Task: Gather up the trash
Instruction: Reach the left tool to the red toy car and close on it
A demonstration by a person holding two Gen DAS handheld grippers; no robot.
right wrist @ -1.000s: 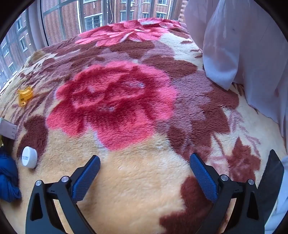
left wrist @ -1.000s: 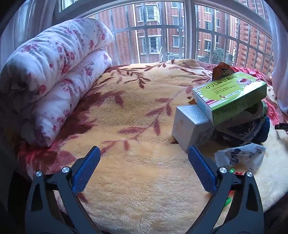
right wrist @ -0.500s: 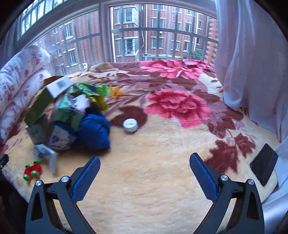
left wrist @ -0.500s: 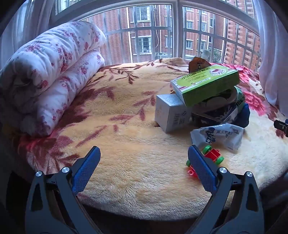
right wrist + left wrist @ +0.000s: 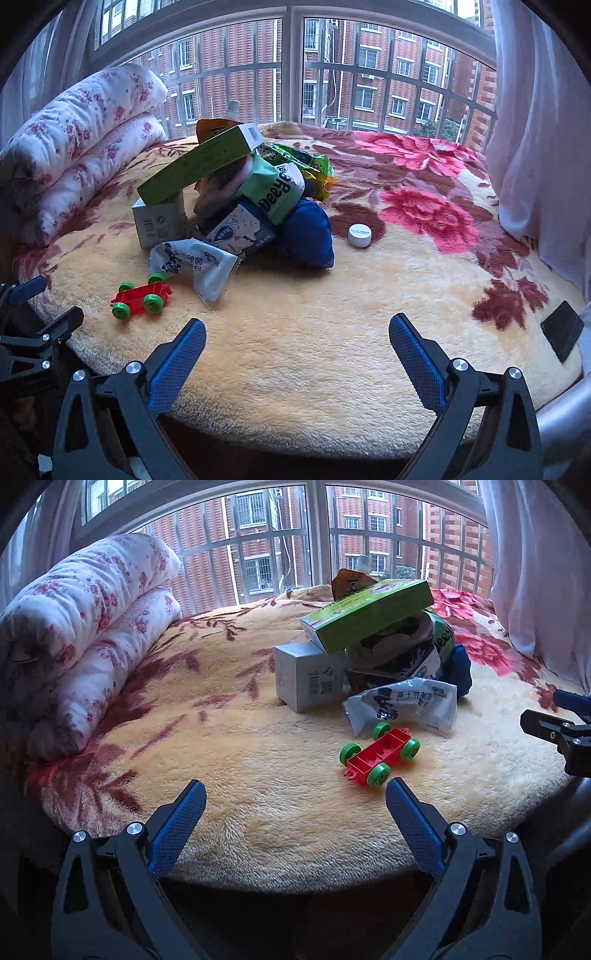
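Left gripper (image 5: 293,805): your jaws stand wide apart with nothing between them, low over the near edge of the bed.
Right gripper (image 5: 297,334): your jaws are spread just as wide and hold nothing, over bare blanket (image 5: 314,332) at the bed's near edge.
Toy car (image 5: 380,751): red with green wheels, on the blanket just ahead of your left jaws and a little to their right; from your right jaws it sits ahead to the left.
White wrapper (image 5: 400,705): crumpled, lying just beyond the toy car, at the foot of the trash pile.
Trash pile: ahead and right of your left jaws, ahead and left of your right jaws. A grey box (image 5: 308,677) stands on the blanket; a green box (image 5: 365,614) leans tilted across its top; snack bags (image 5: 280,188) are heaped beside it against a blue bundle (image 5: 308,234).
White cap (image 5: 359,235): alone on the blanket, just right of the blue bundle, straight ahead of your right jaws.
Rolled quilt (image 5: 85,627): floral, far left of both jaws, along the bed's edge.
Black object (image 5: 561,330): flat, at the bed's edge right of your right jaws.
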